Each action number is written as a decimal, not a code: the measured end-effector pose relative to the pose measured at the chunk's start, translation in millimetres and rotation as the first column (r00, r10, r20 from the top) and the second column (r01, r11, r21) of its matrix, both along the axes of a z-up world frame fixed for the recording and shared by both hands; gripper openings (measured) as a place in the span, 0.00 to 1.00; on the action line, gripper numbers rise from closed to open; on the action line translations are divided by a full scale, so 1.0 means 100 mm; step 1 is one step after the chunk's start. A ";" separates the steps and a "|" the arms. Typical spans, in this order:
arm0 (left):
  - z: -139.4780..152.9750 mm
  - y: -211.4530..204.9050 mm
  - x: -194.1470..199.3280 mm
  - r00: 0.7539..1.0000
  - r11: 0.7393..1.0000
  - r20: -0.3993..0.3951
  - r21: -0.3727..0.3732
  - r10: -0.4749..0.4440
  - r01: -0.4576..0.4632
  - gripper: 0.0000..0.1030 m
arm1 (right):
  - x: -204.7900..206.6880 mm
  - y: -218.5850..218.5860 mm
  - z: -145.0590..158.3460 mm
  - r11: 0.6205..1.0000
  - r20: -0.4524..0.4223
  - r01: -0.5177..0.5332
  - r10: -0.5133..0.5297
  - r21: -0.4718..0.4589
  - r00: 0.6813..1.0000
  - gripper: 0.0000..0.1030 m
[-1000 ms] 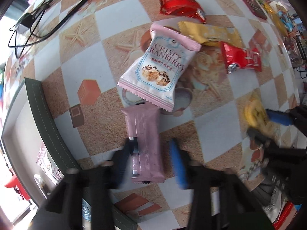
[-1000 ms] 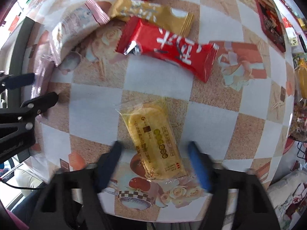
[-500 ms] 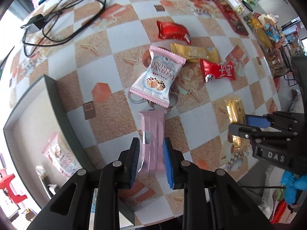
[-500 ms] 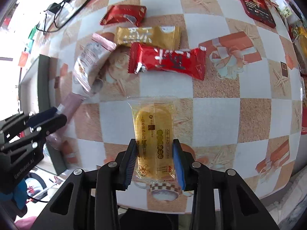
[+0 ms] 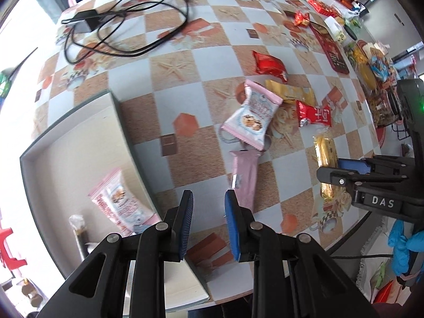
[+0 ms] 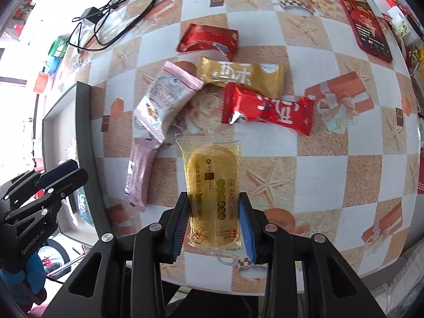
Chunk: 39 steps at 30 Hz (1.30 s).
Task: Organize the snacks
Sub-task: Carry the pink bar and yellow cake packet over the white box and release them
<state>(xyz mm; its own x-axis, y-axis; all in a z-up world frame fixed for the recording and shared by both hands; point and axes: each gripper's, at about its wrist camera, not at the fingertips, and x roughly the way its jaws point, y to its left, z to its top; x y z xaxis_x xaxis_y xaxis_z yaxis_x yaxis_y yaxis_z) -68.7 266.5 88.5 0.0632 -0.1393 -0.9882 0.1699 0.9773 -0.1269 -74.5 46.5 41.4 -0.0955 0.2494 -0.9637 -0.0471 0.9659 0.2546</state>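
Note:
My right gripper (image 6: pixel 213 218) is shut on a clear yellow snack pack (image 6: pixel 212 185) and holds it over the table's near edge; the pack also shows in the left wrist view (image 5: pixel 325 153). My left gripper (image 5: pixel 208 204) is open and empty, above the table between the box (image 5: pixel 124 132) and a pink bar (image 5: pixel 245 177). The pink bar (image 6: pixel 139 175) lies flat on the table to the right of the left gripper's fingers. A pink-and-white cranberry pack (image 5: pixel 251 114), a gold pack (image 6: pixel 241 75) and two red packs (image 6: pixel 267 108) (image 6: pixel 208 41) lie further back.
The dark-rimmed box holds a pink-and-white pack (image 5: pixel 119 198) and a small dark item (image 5: pixel 79 228). A black cable and charger (image 5: pixel 106 29) lie at the back left. A red phone (image 6: pixel 368 29) and more snacks (image 5: pixel 371 66) sit at the far right.
My left gripper has let go of the pink bar, opened and shifted left and up; the bar now lies beside it. My right gripper has lifted the yellow pack a little.

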 end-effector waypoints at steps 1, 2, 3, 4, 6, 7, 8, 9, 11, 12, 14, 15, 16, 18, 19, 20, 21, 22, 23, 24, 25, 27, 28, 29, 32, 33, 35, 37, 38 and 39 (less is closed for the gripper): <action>0.00 0.05 -0.01 1.000 1.000 -0.002 -0.002 0.010 -0.010 0.27 | 0.02 0.04 0.01 1.000 0.003 -0.006 0.006 0.002 1.000 0.37; -0.01 0.08 0.00 1.000 1.000 -0.005 -0.002 0.019 -0.019 0.27 | 0.03 0.08 0.02 1.000 0.006 -0.013 0.013 0.004 1.000 0.37; -0.01 0.10 0.00 1.000 1.000 -0.010 0.001 0.023 -0.023 0.27 | 0.04 0.09 0.04 1.000 0.010 -0.019 0.018 0.006 1.000 0.37; -0.02 0.10 0.00 1.000 1.000 -0.017 0.003 0.020 -0.020 0.27 | 0.05 0.11 0.05 1.000 0.012 -0.024 0.024 0.006 1.000 0.37; -0.05 0.06 0.01 1.000 1.000 -0.028 0.004 0.007 -0.007 0.28 | 0.07 0.17 0.06 0.999 0.013 -0.035 0.035 0.003 0.999 0.37; -0.09 0.01 0.03 0.999 1.000 -0.044 0.005 -0.010 0.010 0.40 | 0.07 0.19 0.06 0.999 0.013 -0.040 0.040 0.000 0.999 0.37; -0.14 -0.05 0.04 0.998 1.000 -0.056 0.005 -0.024 0.025 0.47 | 0.07 0.18 0.07 0.999 0.013 -0.042 0.042 -0.004 0.999 0.37; -0.20 -0.11 0.06 0.997 0.999 -0.064 0.009 -0.038 0.038 0.64 | 0.06 0.18 0.07 0.999 0.011 -0.044 0.044 -0.008 0.999 0.37; -0.32 -0.25 0.08 0.996 0.997 -0.067 0.032 -0.063 0.066 0.68 | 0.06 0.18 0.06 0.999 0.008 -0.048 0.048 -0.021 0.999 0.37; -0.39 -0.33 0.10 0.994 0.996 -0.078 0.036 -0.080 0.083 0.68 | 0.04 0.15 0.07 0.999 0.008 -0.048 0.048 -0.026 0.999 0.37; -0.54 -0.46 0.13 0.989 0.992 -0.101 0.055 -0.105 0.111 0.68 | 0.01 0.10 0.08 0.998 0.008 -0.042 0.042 -0.039 0.999 0.37; -0.60 -0.51 0.13 0.987 0.990 -0.111 0.068 -0.113 0.121 0.68 | -0.01 0.04 0.09 0.998 0.006 -0.033 0.033 -0.045 0.999 0.37; -0.69 -0.55 0.14 0.985 0.988 -0.127 0.088 -0.117 0.129 0.68 | -0.03 0.00 0.09 0.998 0.004 -0.025 0.025 -0.050 1.000 0.37; -0.78 -0.59 0.14 0.983 0.984 -0.143 0.119 -0.116 0.133 0.68 | -0.08 -0.08 0.10 0.998 0.001 -0.010 0.010 -0.058 1.000 0.37; -0.77 -0.62 0.14 0.984 0.982 -0.128 0.127 -0.124 0.140 0.67 | -0.11 -0.11 0.11 0.998 0.000 -0.005 0.005 -0.060 1.000 0.37; -0.77 -0.65 0.14 0.982 0.980 -0.128 0.131 -0.136 0.153 0.66 | -0.13 -0.14 0.12 0.998 0.002 -0.001 0.001 -0.061 1.000 0.37; -0.76 -0.67 0.13 0.982 0.975 -0.118 0.148 -0.149 0.166 0.53 | -0.15 -0.17 0.13 0.998 0.003 0.004 -0.004 -0.060 1.000 0.37; -0.73 -0.69 0.13 0.980 0.974 -0.107 0.139 -0.166 0.180 0.32 | -0.16 -0.20 0.14 0.998 0.003 0.010 -0.010 -0.059 1.000 0.37; -0.72 -0.71 0.12 0.979 0.973 -0.108 0.133 -0.175 0.188 0.26 | -0.16 -0.22 0.14 0.998 0.003 0.015 -0.015 -0.059 1.000 0.37; -0.71 -0.70 0.13 0.978 0.974 -0.114 0.126 -0.173 0.187 0.26 | -0.16 -0.23 0.14 0.998 0.003 0.019 -0.019 -0.058 1.000 0.37; -0.71 -0.68 0.13 0.980 0.978 -0.118 0.112 -0.160 0.174 0.26 | -0.16 -0.24 0.14 0.998 0.004 0.022 -0.022 -0.057 1.000 0.37; -0.65 -0.61 0.14 0.986 0.987 -0.106 0.084 -0.128 0.137 0.26 | -0.14 -0.25 0.14 0.998 0.007 0.026 -0.026 -0.053 1.000 0.37; -0.60 -0.57 0.14 0.989 0.990 -0.095 0.069 -0.114 0.121 0.26 | -0.13 -0.24 0.15 0.998 0.011 0.025 -0.024 -0.051 1.000 0.37; -0.55 -0.53 0.14 0.991 0.992 -0.084 0.059 -0.104 0.109 0.26 | -0.12 -0.22 0.17 0.999 0.016 0.021 -0.020 -0.048 1.000 0.37; -0.35 -0.40 0.15 0.997 0.997 -0.035 0.033 -0.075 0.076 0.26 | -0.09 -0.15 0.19 0.999 0.025 0.001 0.000 -0.044 1.000 0.37; -0.28 -0.34 0.16 0.998 0.998 -0.020 0.026 -0.061 0.062 0.26 | -0.08 -0.12 0.20 0.999 0.028 -0.006 0.008 -0.042 1.000 0.37; -0.14 -0.21 0.17 1.000 1.000 0.010 0.011 -0.027 0.027 0.26 | -0.05 -0.04 0.22 0.999 0.033 -0.022 0.023 -0.036 0.999 0.37; -0.03 -0.05 0.13 0.999 1.000 0.033 -0.002 0.012 -0.012 0.26 | -0.01 0.07 0.24 0.999 0.040 -0.043 0.044 -0.030 0.998 0.37; 0.02 -0.01 0.11 0.999 1.000 0.042 -0.005 0.027 -0.027 0.26 | 0.01 0.13 0.25 0.998 0.043 -0.054 0.055 -0.027 0.998 0.37; 0.07 0.04 0.08 0.998 0.999 0.052 -0.005 0.044 -0.044 0.26 | 0.03 0.20 0.26 0.997 0.046 -0.067 0.068 -0.023 0.997 0.37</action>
<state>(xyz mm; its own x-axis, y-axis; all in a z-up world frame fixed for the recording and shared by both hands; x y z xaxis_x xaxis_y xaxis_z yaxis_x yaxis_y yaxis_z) -60.9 270.0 95.1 0.1207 -0.1393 -0.9829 0.1334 0.9834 -0.1230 -71.8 66.2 67.3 -0.0657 0.2229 -0.9726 -0.1239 0.9654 0.2296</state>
